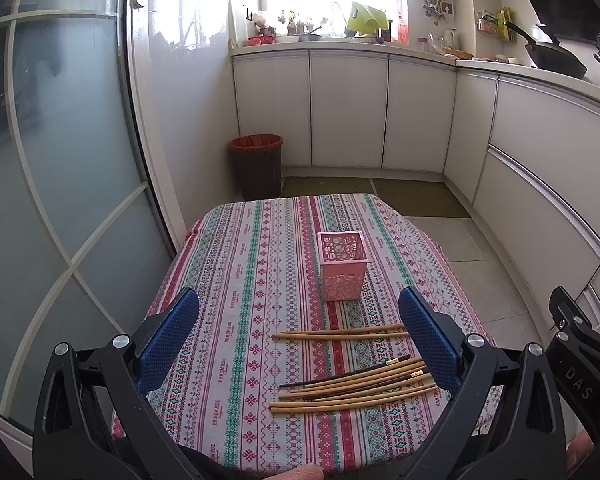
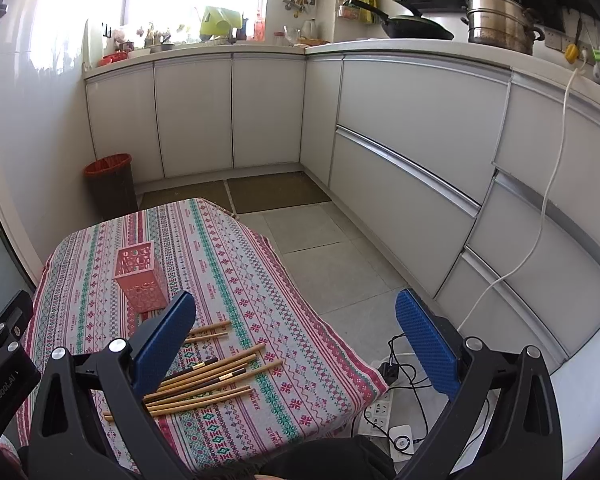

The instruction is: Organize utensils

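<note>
A pink perforated holder stands upright on the patterned tablecloth; it also shows in the right wrist view. Two bamboo chopsticks lie in front of it. Nearer me lies a bundle of several chopsticks, some dark with gold bands; it shows in the right wrist view too. My left gripper is open and empty, held above the chopsticks. My right gripper is open and empty, over the table's right edge.
A brown bin with a red liner stands beyond the table. White cabinets run along the back and right. A power strip and cables lie on the floor to the right of the table. A glass door is on the left.
</note>
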Motion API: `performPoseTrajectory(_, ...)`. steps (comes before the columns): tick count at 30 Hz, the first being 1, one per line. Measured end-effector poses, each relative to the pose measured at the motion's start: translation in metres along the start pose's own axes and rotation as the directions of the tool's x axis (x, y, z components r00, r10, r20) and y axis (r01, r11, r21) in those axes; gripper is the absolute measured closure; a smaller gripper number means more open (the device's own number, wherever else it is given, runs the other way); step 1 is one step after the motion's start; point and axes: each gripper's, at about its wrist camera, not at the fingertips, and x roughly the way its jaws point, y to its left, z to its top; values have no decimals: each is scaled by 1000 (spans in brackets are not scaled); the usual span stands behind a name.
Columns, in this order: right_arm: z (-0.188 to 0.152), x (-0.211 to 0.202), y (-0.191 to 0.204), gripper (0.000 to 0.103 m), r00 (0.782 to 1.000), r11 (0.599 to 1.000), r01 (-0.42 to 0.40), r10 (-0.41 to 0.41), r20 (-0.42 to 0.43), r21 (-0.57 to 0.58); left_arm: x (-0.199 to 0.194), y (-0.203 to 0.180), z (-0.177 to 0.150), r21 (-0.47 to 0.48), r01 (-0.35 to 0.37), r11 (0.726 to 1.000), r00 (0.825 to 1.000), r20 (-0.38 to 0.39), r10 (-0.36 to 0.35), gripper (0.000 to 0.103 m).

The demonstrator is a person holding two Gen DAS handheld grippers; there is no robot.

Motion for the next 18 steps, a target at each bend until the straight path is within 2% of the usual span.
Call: performPoseTrajectory(18,-1,3,1,5,1000,1000,-1,1,-9,-1,1,1,-1,-2,-7,1000,1000,-4,6,7)
